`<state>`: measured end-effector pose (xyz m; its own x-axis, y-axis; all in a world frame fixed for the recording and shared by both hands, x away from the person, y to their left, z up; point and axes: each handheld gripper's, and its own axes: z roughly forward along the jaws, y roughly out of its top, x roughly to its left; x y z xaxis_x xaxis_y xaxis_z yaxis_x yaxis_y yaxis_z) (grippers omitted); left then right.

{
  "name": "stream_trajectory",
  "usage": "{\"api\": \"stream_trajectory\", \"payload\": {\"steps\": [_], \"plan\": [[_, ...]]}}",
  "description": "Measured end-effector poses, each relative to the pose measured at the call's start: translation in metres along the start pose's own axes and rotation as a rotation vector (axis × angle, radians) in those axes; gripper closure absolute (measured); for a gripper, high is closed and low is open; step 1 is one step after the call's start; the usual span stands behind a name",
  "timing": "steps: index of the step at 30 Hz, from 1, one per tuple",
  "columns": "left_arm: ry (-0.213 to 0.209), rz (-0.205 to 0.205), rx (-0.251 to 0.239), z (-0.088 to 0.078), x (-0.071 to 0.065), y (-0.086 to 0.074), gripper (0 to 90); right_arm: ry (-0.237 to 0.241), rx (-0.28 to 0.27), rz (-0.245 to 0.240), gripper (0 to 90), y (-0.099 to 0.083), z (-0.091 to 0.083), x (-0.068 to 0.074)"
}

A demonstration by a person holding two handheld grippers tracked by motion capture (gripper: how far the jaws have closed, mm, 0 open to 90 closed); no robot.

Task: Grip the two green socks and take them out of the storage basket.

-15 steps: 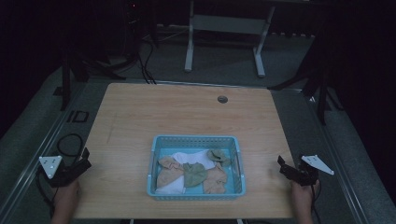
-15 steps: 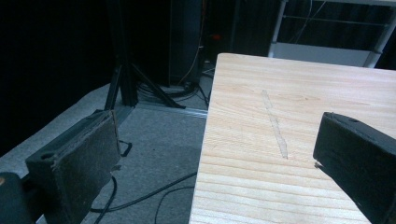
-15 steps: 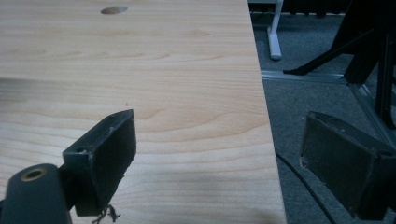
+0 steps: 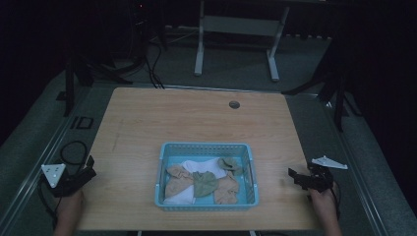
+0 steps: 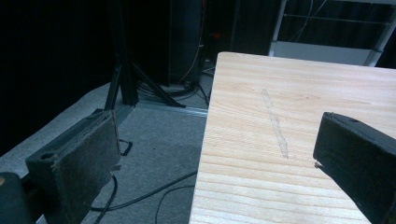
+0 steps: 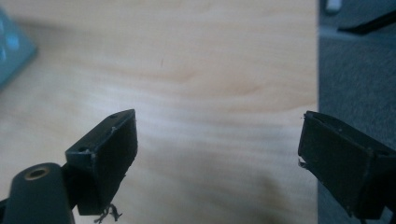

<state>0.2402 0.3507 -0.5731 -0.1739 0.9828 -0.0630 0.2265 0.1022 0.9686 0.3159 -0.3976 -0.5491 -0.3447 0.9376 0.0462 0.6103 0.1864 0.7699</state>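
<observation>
A blue plastic basket (image 4: 206,147) sits at the front middle of the wooden table (image 4: 196,118). Inside it lie crumpled cloths: tan pieces (image 4: 178,183), a green one (image 4: 204,182) and a white one (image 4: 199,167). My left gripper (image 4: 88,168) rests at the table's front left edge, well left of the basket. Its jaws are open and empty, straddling the table edge in the left gripper view (image 5: 215,135). My right gripper (image 4: 293,177) hovers at the front right, to the right of the basket, with its jaws wide open over bare wood (image 6: 217,126). A corner of the basket (image 6: 14,51) shows at that view's upper left.
A round cable hole (image 4: 234,104) is near the table's far edge. Grey carpet with cables (image 5: 154,186) and dark stand legs (image 5: 126,84) surround the table. A metal frame (image 4: 236,34) stands beyond the far edge.
</observation>
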Motion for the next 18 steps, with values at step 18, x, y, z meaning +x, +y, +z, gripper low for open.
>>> {"api": "stream_trajectory", "payload": {"steps": [18], "plan": [[-0.003,-0.001,0.002,0.0,0.0,0.0,0.7,0.079,0.415,-0.233,11.9,0.019,-0.004,0.01]]}}
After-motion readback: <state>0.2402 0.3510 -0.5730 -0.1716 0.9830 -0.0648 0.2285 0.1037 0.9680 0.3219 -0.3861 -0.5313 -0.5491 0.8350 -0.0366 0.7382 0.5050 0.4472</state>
